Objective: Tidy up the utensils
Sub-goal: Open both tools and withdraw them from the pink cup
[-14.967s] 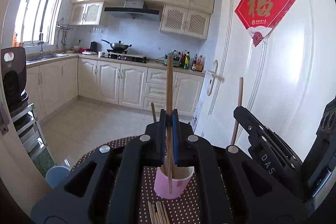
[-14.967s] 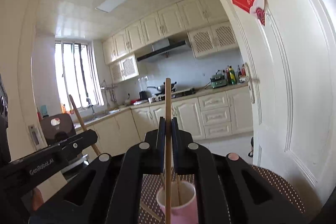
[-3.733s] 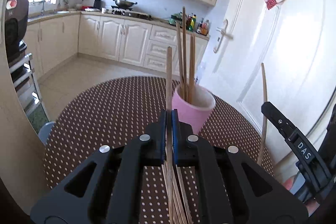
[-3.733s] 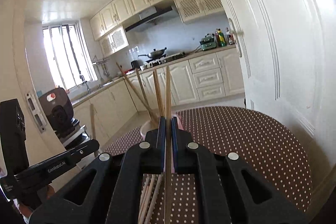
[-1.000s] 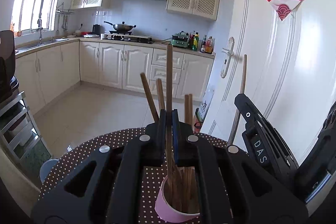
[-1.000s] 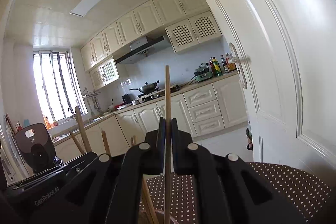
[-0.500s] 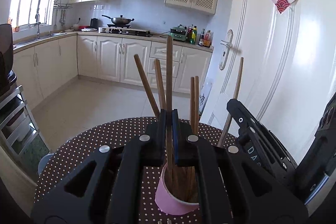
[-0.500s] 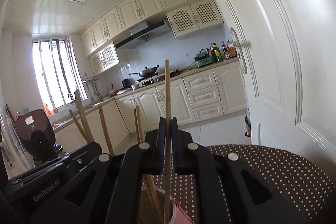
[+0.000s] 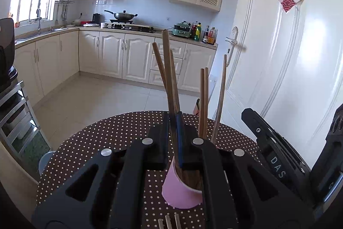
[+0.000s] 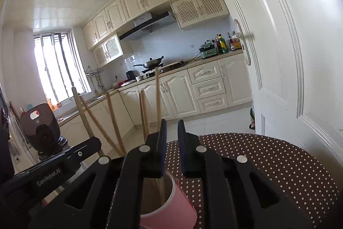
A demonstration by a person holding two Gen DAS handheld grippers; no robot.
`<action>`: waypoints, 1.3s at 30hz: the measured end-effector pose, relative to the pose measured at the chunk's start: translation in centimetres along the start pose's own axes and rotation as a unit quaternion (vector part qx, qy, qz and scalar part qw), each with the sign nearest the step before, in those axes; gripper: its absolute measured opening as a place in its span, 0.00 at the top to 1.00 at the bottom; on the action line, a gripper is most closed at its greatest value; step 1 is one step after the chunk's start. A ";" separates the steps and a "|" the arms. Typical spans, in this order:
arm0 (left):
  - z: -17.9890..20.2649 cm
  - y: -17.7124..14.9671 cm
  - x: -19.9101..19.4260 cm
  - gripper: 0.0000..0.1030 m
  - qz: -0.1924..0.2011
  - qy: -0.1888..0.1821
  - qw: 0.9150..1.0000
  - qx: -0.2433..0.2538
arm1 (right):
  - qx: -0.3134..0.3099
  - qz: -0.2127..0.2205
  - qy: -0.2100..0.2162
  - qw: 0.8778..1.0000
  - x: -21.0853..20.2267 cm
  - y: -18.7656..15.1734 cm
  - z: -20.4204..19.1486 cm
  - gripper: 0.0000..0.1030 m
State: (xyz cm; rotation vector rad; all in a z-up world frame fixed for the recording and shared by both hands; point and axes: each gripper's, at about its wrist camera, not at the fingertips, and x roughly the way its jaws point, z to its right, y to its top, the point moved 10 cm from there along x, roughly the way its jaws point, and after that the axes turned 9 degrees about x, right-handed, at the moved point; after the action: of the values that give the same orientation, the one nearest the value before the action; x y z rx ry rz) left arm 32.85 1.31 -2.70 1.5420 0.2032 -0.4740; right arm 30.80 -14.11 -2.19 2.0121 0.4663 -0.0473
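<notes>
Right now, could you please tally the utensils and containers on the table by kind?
pink cup: 1
chopsticks standing in the cup: 6
loose chopsticks on the table, only their ends in view: 3
Total: 10

- One pink cup (image 9: 182, 192), just below and ahead of the left jaws.
- Six chopsticks (image 9: 203, 100) standing in it: three between or behind the left jaws, three to their right.
- Three loose chopstick ends (image 9: 168, 223) on the table (image 9: 96, 143), beneath the left jaws.
- Two grippers.
</notes>
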 end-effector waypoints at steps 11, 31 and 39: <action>0.2 -1.1 -1.9 0.92 -0.004 -0.009 1.000 0.012 | -0.031 -0.010 -0.012 0.999 -2.8 -0.3 0.0 0.56; 1.2 -5.8 -5.7 0.90 -0.067 -0.043 0.996 0.045 | -0.034 -0.091 -0.006 0.995 -6.8 -3.4 -0.2 0.31; 0.6 -7.2 -7.1 0.52 -0.078 -0.033 0.995 0.051 | -0.045 -0.146 -0.034 0.988 -7.1 -5.3 -0.2 0.28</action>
State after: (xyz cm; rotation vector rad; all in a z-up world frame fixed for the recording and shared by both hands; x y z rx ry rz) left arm 23.43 2.20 -6.25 1.6142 0.2525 -0.6680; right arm 22.40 -14.00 -4.93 1.8347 0.7034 -0.2709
